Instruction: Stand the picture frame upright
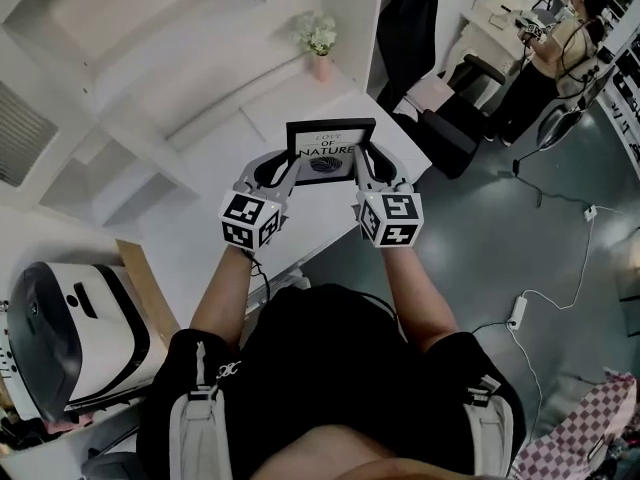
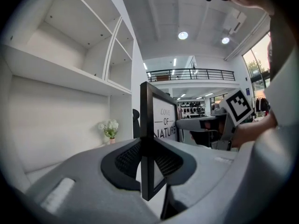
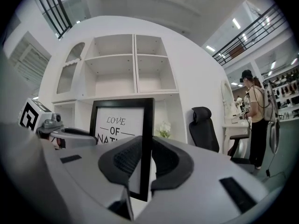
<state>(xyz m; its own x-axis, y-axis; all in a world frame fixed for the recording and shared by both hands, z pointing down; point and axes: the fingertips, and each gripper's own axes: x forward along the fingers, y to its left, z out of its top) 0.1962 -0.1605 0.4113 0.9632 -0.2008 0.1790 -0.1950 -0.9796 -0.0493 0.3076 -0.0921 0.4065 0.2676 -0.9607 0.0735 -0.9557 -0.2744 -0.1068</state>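
Head view: left gripper [image 1: 286,173] and right gripper [image 1: 367,171] are each clamping a side edge of the black rectangular picture frame [image 1: 330,152], holding it upright between them over the white desk [image 1: 200,236].

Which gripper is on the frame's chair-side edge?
The right gripper: its jaws clamp the frame edge facing the black chair; the left gripper clamps the opposite edge.

A white table [image 1: 190,233] runs along the wall, under white shelves [image 1: 120,28]. A small pink vase [image 1: 321,66] of white flowers stands at its far end. The frame [image 1: 331,151] is upright over the table's near right part; whether they touch cannot be told.
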